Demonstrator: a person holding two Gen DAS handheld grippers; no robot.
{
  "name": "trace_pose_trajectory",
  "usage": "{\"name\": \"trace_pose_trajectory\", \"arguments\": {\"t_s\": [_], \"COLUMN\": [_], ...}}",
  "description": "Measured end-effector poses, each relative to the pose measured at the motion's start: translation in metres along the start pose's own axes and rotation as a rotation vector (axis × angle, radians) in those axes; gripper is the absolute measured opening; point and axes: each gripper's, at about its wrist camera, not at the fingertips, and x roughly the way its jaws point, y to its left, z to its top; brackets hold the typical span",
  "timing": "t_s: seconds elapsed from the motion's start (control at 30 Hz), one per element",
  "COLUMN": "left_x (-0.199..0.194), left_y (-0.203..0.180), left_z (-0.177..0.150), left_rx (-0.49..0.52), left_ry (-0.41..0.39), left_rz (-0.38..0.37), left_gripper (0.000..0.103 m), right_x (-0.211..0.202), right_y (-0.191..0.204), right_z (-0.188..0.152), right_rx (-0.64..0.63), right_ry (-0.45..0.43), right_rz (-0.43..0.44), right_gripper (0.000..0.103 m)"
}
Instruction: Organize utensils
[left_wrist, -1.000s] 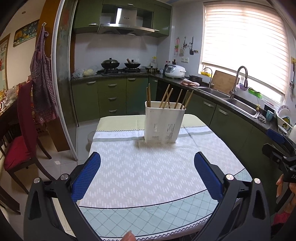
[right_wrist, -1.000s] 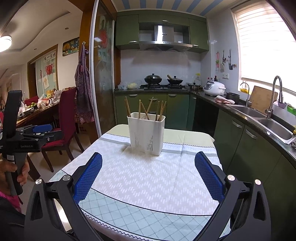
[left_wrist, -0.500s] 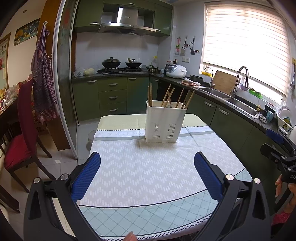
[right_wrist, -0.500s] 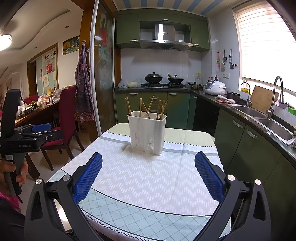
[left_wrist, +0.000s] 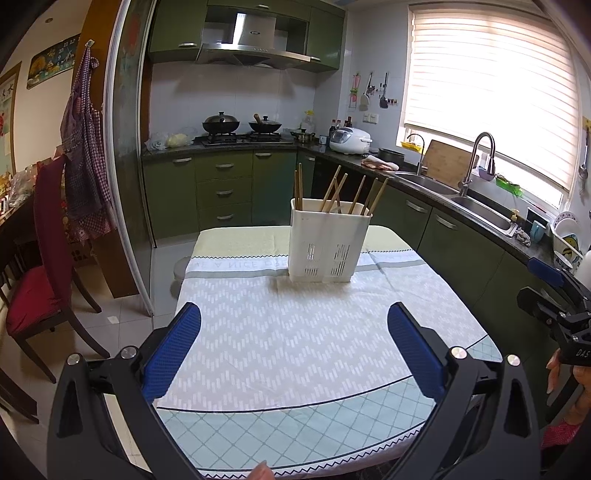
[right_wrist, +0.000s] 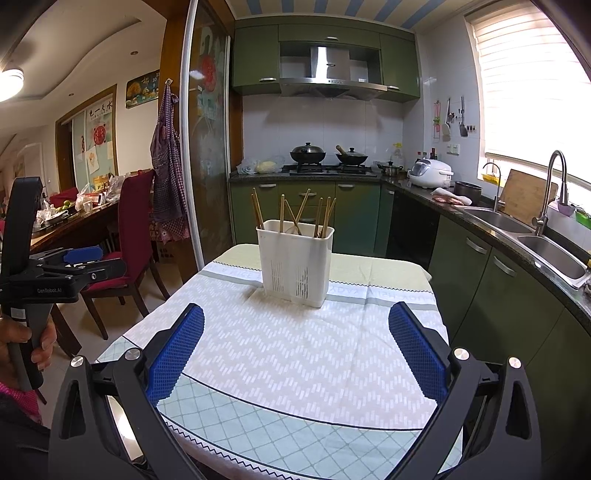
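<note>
A white slotted utensil holder (left_wrist: 328, 242) (right_wrist: 295, 260) stands upright toward the far side of the table. Several wooden chopsticks (left_wrist: 334, 194) (right_wrist: 303, 214) lean inside it. My left gripper (left_wrist: 293, 328) is open over the near part of the table, well short of the holder, with nothing between its blue pads. My right gripper (right_wrist: 295, 332) is likewise open and holds nothing, back from the holder. In the left wrist view the right gripper (left_wrist: 550, 291) shows at the right edge; in the right wrist view the left gripper (right_wrist: 70, 264) shows at the left edge, held by a hand (right_wrist: 14, 347).
A patterned cloth covers the table (left_wrist: 295, 347) (right_wrist: 295, 354). A red chair (left_wrist: 40, 258) stands left of it. Green cabinets, a stove with pans (left_wrist: 240, 129) and a sink counter (left_wrist: 476, 206) run behind and to the right.
Both views have risen and tilted slightly; the holder sits a little lower and larger in frame. Both grippers stay open.
</note>
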Motion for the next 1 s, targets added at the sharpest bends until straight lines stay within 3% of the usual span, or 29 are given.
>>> {"name": "trace_pose_trajectory", "arguments": {"t_s": [1.0], "left_x": [-0.002], "left_y": [0.002], "left_z": [0.0], "left_rx": [-0.019], "left_ry": [0.002], "left_rz": [0.014], "left_gripper": [0.096], "right_x": [0.011], "right_y": [0.001], "right_z": [-0.006], "right_rx": [-0.002], "right_ry": [0.012], "right_rz": [0.009], "right_gripper": [0.099]}}
